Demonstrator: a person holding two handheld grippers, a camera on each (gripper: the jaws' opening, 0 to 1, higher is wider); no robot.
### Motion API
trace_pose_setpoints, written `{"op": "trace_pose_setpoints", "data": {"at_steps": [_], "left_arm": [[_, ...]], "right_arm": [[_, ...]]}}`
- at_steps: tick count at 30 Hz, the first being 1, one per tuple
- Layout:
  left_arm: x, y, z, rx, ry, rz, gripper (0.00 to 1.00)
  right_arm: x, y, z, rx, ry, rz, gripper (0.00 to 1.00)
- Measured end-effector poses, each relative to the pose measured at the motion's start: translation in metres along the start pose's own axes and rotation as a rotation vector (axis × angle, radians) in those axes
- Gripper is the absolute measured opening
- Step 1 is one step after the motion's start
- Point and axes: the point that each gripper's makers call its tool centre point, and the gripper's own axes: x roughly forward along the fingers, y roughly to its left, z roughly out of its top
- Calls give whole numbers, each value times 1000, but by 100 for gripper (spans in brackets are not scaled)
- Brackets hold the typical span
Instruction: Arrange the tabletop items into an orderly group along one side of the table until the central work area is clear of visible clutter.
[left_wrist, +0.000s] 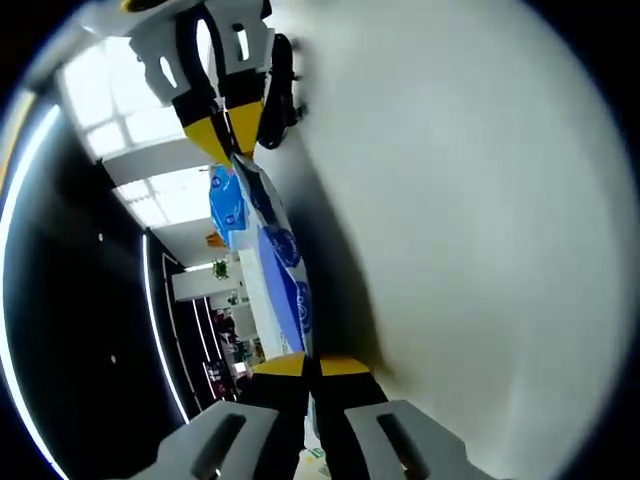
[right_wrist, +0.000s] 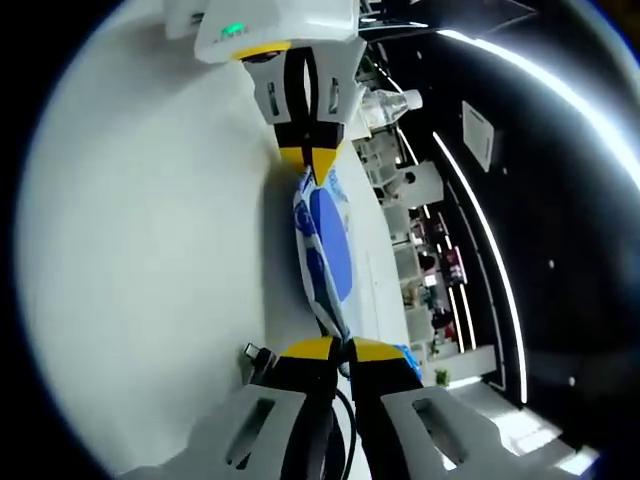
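Note:
A blue and white plastic packet is stretched above the white table between both grippers. In the left gripper view, my left gripper is shut on the packet's near end. My right gripper pinches the far end at the top of that view. In the right gripper view, my right gripper is shut on the near end of the packet. The left gripper clamps the opposite end, over the table.
A black cable lies on the table by the right gripper, and the black cable with its plug appears beside the right jaws. A clear plastic bottle stands near the table edge. Beyond the edge is a dark room with light strips.

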Motion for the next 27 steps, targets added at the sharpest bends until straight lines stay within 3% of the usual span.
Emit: {"op": "trace_pose_setpoints", "data": {"at_steps": [27], "left_arm": [[-2,-13,4,-20,-8,-20,2]], "right_arm": [[-1,12,-2,32,-7,23,4]]}}
